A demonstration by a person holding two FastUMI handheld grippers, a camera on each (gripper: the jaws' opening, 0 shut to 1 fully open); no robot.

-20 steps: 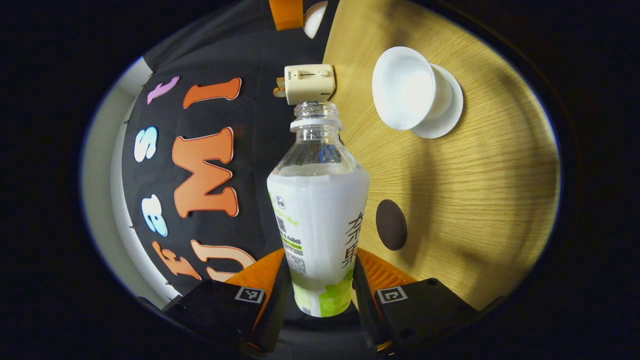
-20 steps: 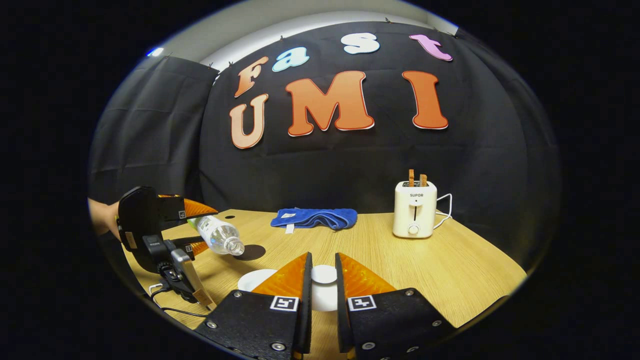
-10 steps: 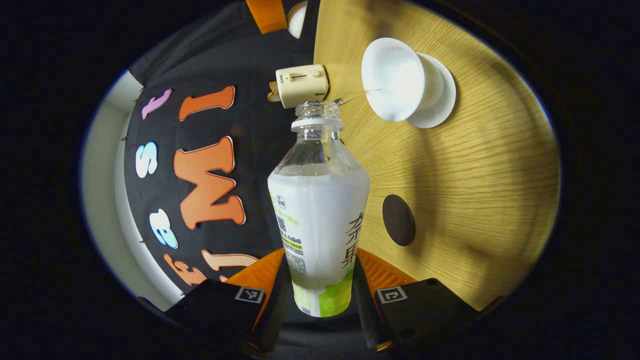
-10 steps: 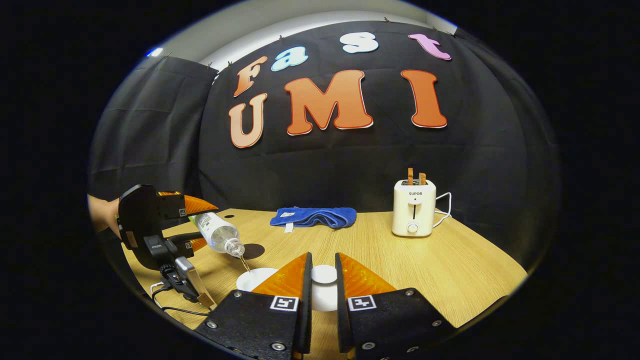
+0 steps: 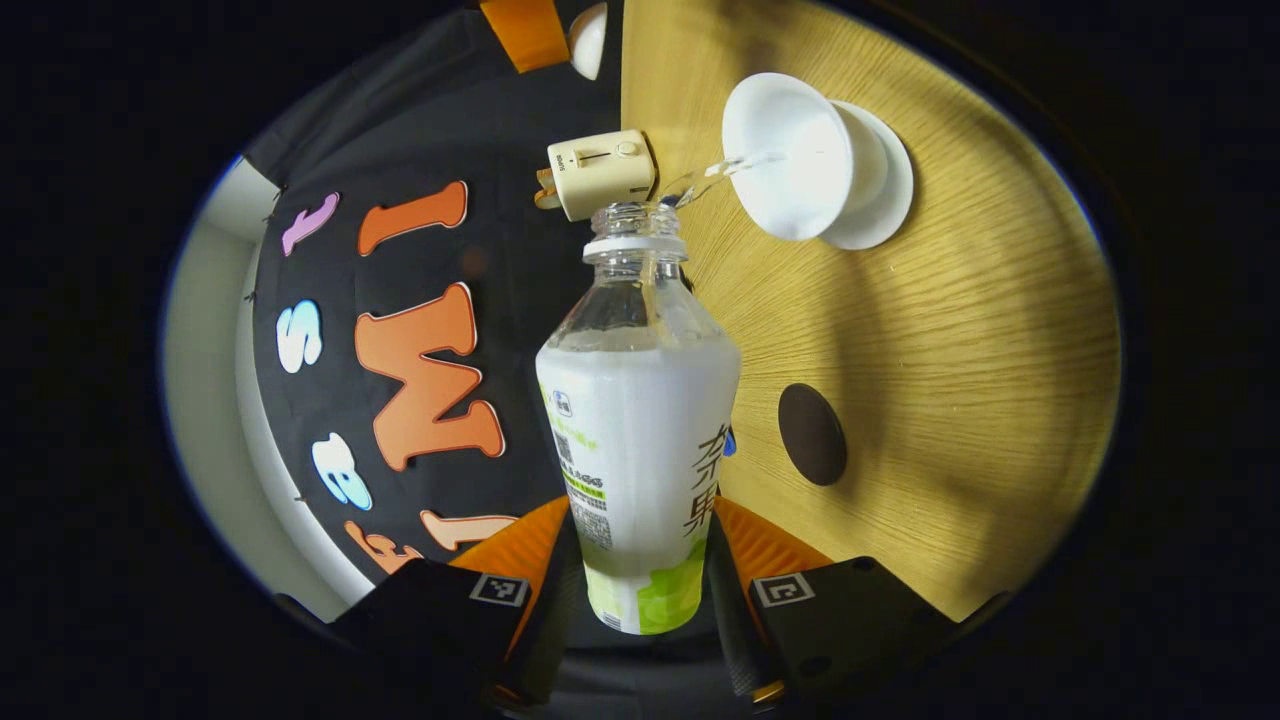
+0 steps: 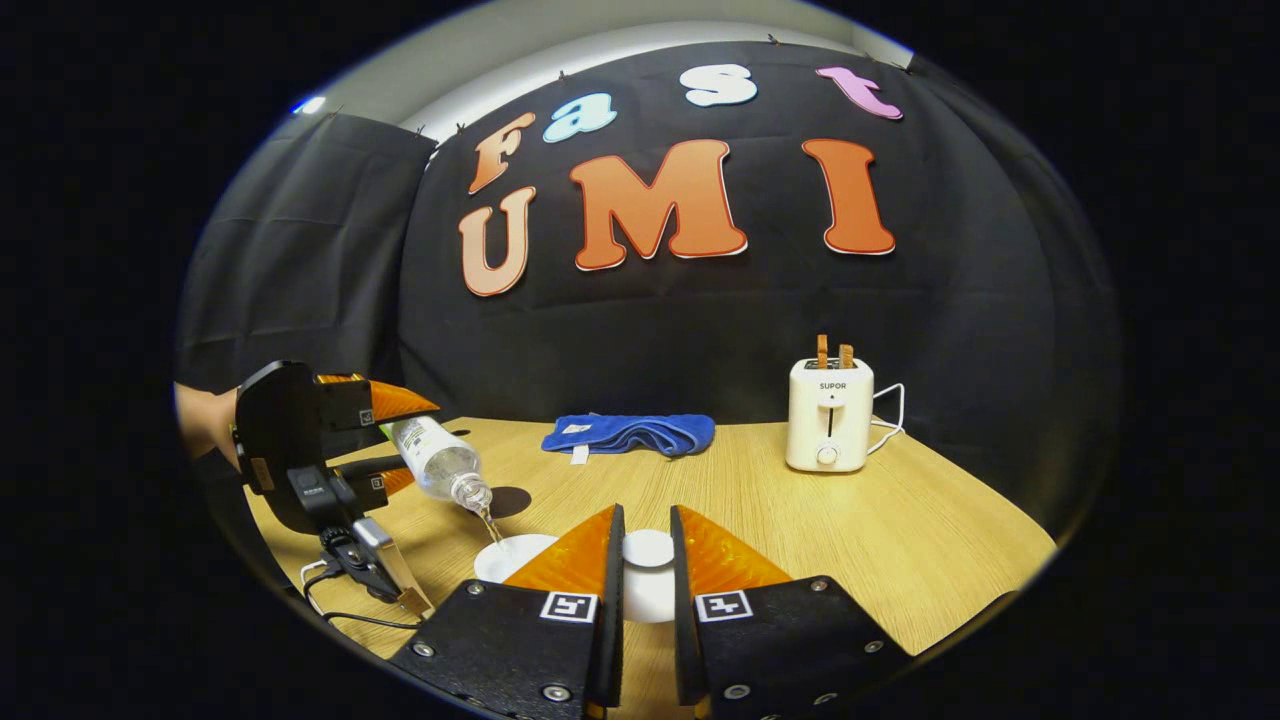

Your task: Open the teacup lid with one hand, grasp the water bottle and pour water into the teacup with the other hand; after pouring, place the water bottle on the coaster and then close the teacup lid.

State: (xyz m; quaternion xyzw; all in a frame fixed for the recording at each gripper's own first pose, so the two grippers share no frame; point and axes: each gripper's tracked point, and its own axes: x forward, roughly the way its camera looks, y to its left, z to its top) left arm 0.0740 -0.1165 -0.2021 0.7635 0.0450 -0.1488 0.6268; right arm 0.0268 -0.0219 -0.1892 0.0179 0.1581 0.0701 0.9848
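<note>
My left gripper [image 5: 640, 560] is shut on a clear water bottle [image 5: 638, 420] with a white and green label, tipped over on its side. A thin stream of water runs from its open neck into the white teacup [image 5: 790, 155] on its saucer [image 5: 885, 190]. The dark round coaster [image 5: 812, 434] lies on the table beside the bottle. In the right gripper view, my right gripper [image 6: 645, 560] is shut on the knob of the white teacup lid [image 6: 648, 570]. To its left the left gripper [image 6: 300, 450] tilts the water bottle [image 6: 440, 462] over the teacup [image 6: 510, 555].
A cream toaster [image 6: 828, 415] with two slices in it stands at the back right of the wooden table [image 6: 900, 530]. A folded blue cloth [image 6: 628, 436] lies at the back middle. A hand [image 6: 205, 425] holds the left gripper, and a cable [image 6: 340, 600] trails near the table's left edge.
The bottle has tipped further and water now streams into the teacup; a second ago none was flowing. The right gripper has stayed still with the lid.
</note>
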